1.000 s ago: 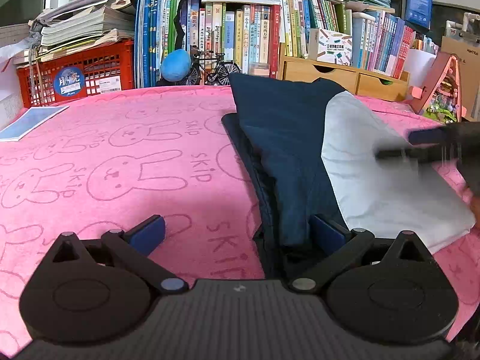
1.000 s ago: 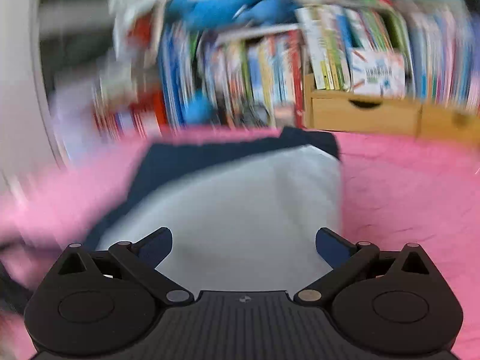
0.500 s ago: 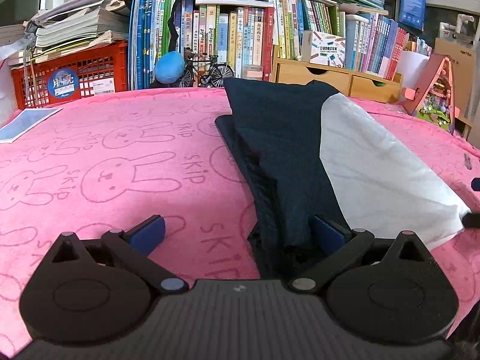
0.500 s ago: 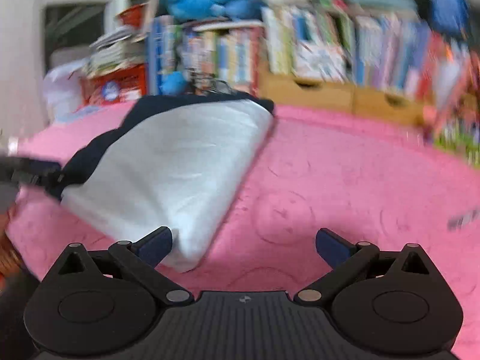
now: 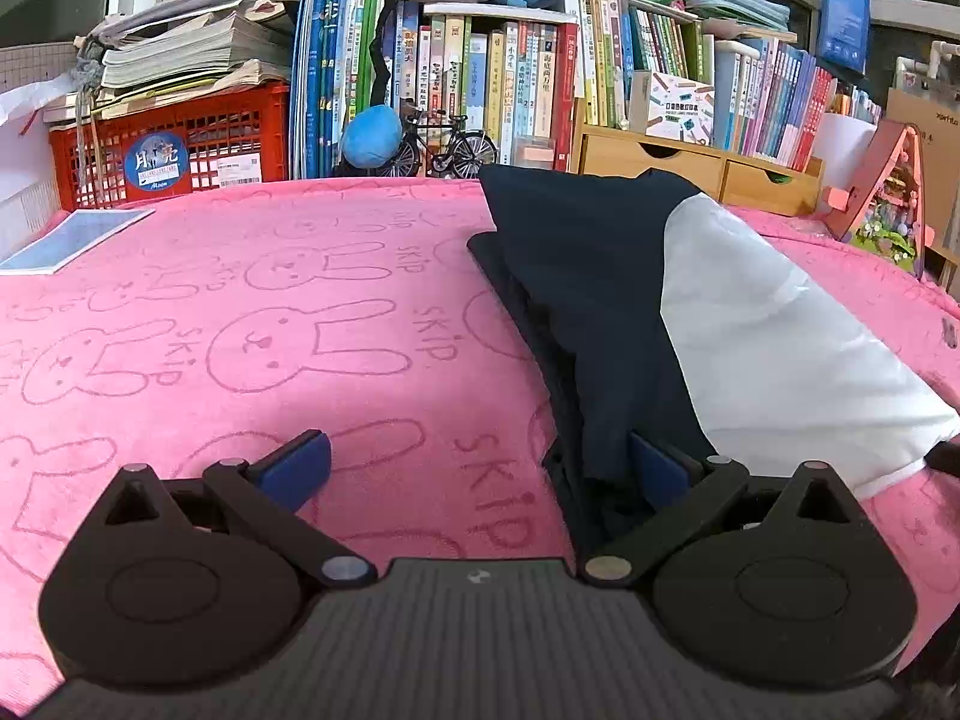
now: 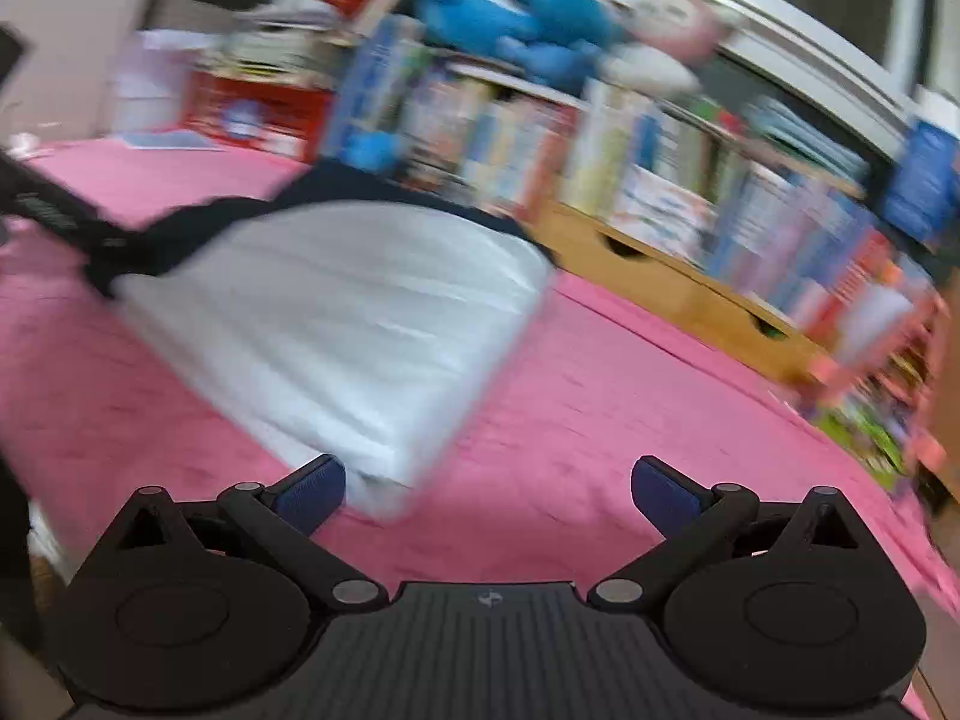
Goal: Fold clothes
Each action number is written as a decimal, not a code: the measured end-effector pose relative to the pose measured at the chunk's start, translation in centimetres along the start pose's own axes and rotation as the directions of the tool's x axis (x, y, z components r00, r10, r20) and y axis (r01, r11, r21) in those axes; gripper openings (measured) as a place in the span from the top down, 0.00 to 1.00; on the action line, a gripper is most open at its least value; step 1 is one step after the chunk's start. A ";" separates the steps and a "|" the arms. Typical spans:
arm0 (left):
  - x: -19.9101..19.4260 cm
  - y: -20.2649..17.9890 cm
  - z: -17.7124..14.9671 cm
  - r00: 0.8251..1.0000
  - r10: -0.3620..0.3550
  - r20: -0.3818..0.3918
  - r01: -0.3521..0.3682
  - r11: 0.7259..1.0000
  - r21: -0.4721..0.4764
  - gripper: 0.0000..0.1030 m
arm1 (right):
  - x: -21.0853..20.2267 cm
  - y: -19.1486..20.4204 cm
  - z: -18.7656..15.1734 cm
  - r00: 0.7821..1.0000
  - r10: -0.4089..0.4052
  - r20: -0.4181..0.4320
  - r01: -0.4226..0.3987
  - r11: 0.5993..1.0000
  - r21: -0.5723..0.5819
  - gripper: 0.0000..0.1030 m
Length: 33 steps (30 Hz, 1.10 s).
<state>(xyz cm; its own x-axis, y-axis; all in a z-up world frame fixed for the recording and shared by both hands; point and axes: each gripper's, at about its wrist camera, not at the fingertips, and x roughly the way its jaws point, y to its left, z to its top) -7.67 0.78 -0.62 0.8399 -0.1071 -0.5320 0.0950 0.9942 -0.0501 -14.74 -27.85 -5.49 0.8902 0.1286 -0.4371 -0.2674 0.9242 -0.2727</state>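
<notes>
A folded garment, dark navy [image 5: 576, 300] with a white panel [image 5: 774, 348] on its right side, lies on the pink rabbit-print cloth [image 5: 252, 312]. My left gripper [image 5: 480, 468] is open and empty at the garment's near left end, its right finger against the navy edge. In the blurred right wrist view the garment's white panel [image 6: 354, 324] lies ahead to the left. My right gripper [image 6: 489, 489] is open and empty, its left finger at the white panel's near corner.
A bookshelf [image 5: 510, 78] with plush toys on top runs along the back. A red crate [image 5: 174, 144] with stacked papers stands at back left, wooden drawers [image 5: 690, 168] and a toy house [image 5: 888, 198] at back right. A blue booklet [image 5: 72, 234] lies far left.
The right gripper has swung off the top of the garment to its near right corner and turned right. The left gripper has barely moved.
</notes>
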 end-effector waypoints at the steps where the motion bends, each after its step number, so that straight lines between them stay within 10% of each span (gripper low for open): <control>1: 0.0 0.0 0.0 1.000 0.000 0.000 0.000 1.000 -0.001 0.00 | 0.0 -0.6 -0.2 1.000 0.007 -0.003 -0.007 0.999 0.038 0.00; 13: -0.1 0.2 -0.2 1.000 0.000 0.001 0.000 1.000 0.011 0.00 | 1.4 0.7 1.3 0.997 -0.071 0.031 0.073 0.994 -0.084 0.00; 18: -0.1 0.1 -0.2 1.000 -0.001 0.000 0.001 1.000 0.019 0.00 | 0.8 -3.4 0.0 0.993 0.111 -0.036 -0.106 0.987 0.123 0.00; 27: -0.5 -0.1 -0.8 1.000 0.019 0.023 -0.019 1.000 0.020 0.00 | -0.2 -6.1 4.6 0.965 0.225 0.138 -0.258 0.908 0.329 0.01; 33: -0.5 0.0 -0.9 0.999 0.011 0.032 -0.012 1.000 0.021 0.00 | 10.5 0.8 14.1 0.934 0.358 0.000 -0.346 0.901 0.262 0.56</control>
<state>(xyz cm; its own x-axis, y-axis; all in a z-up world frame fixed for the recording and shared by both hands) -8.56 0.88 -1.17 0.8575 -0.0964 -0.5054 0.0962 0.9950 -0.0265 -0.42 -20.72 1.81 0.7354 0.4509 -0.5059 -0.4521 0.8825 0.1294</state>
